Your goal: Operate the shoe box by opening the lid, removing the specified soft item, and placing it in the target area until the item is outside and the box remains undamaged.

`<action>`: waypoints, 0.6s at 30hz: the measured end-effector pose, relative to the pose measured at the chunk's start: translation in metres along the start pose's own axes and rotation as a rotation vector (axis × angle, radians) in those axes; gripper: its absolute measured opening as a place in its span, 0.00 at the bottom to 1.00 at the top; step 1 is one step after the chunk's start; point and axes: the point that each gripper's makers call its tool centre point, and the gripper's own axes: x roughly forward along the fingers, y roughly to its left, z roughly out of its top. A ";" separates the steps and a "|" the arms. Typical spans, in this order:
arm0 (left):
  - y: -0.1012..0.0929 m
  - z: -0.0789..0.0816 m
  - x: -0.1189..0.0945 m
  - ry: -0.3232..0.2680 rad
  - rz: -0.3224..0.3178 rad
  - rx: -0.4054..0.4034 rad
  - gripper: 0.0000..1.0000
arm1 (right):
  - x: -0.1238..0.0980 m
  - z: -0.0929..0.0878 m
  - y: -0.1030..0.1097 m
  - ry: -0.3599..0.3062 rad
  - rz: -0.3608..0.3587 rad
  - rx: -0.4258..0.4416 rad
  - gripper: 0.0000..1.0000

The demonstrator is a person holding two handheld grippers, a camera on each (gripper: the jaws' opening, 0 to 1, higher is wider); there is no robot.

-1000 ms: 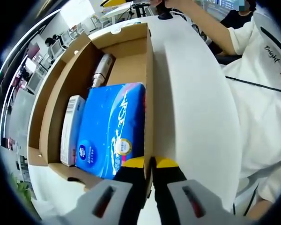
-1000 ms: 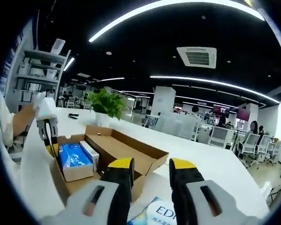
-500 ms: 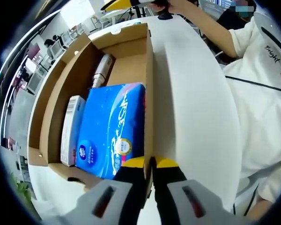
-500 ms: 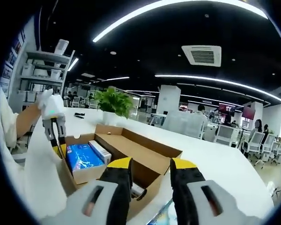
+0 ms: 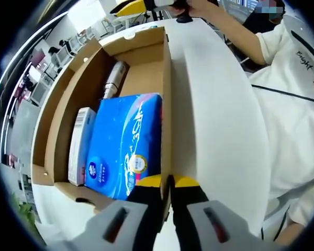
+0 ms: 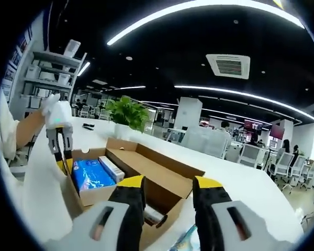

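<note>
An open brown shoe box [image 5: 146,70] lies on a white table, its lid folded out flat on the far side [image 6: 157,162]. Inside are a soft blue tissue pack [image 5: 125,144], a slim white carton [image 5: 81,144] and a silvery tube [image 5: 114,78]. My left gripper [image 5: 170,183] is shut on the box's side wall next to the blue pack; in the right gripper view the left gripper [image 6: 63,157] pinches that wall from above. My right gripper [image 6: 169,184] hovers open in front of the box [image 6: 120,185] with nothing between its fingers. The blue pack [image 6: 91,175] sits at the box's left end.
A person's white shirt [image 5: 293,104] and forearm [image 5: 235,31] border the table on the right. A potted plant [image 6: 128,112] stands behind the box. A blue-and-white packet [image 6: 184,241] peeks out below my right gripper. Office chairs [image 6: 272,162] stand beyond the table.
The right gripper has come closer to the box, which looms larger in its view, and the packet below has slipped almost out of the picture. The left gripper keeps its hold on the wall.
</note>
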 end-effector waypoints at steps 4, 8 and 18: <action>0.000 0.000 0.000 -0.006 0.000 -0.001 0.04 | -0.003 -0.002 -0.016 -0.003 -0.077 0.009 0.35; 0.000 0.000 0.000 -0.003 -0.006 -0.001 0.04 | -0.003 -0.008 -0.015 0.003 -0.047 0.056 0.33; -0.001 0.000 0.000 -0.006 0.000 0.004 0.04 | -0.002 -0.016 -0.003 0.050 -0.045 -0.055 0.26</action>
